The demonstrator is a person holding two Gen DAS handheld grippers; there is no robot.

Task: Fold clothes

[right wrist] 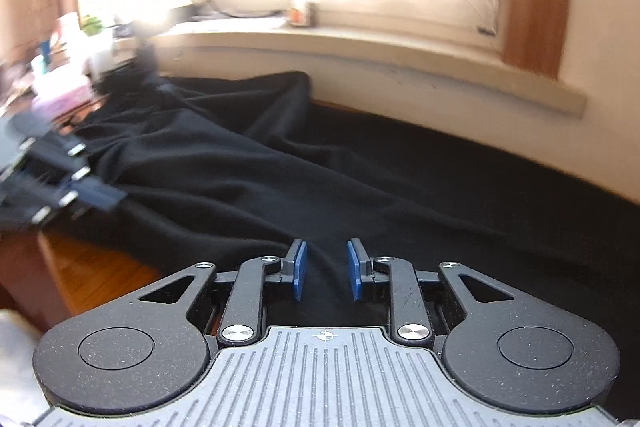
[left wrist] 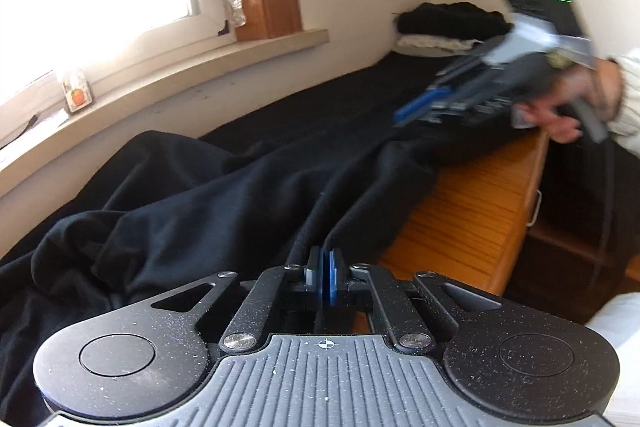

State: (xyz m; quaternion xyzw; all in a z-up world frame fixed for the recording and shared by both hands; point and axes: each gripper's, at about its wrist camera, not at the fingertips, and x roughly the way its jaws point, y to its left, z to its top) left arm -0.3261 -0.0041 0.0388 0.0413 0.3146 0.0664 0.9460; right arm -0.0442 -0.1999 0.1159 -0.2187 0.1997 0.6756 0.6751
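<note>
Left gripper (left wrist: 325,277) with blue pads pressed together, pinching an edge of the crumpled black cloth garment (left wrist: 224,195), probably to pull it taut for a fold; garment spread over the dark-covered bed (left wrist: 328,95) beneath the pale windowsill (left wrist: 200,63), one side hanging over the orange wooden bed frame (left wrist: 472,211); right gripper (right wrist: 325,273) with blue pads spread apart, cloth lying between them, unclamped, likely about to grip; no readable writing or brand.

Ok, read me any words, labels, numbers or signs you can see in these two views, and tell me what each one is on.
No text can be read in either view.
Small card on the windowsill: an orange picture shows, any print is too small to read.
Label on the right gripper's black top: blurred by motion, unreadable.
Boxes at the far left of the right wrist view: blurred, unreadable.
</note>
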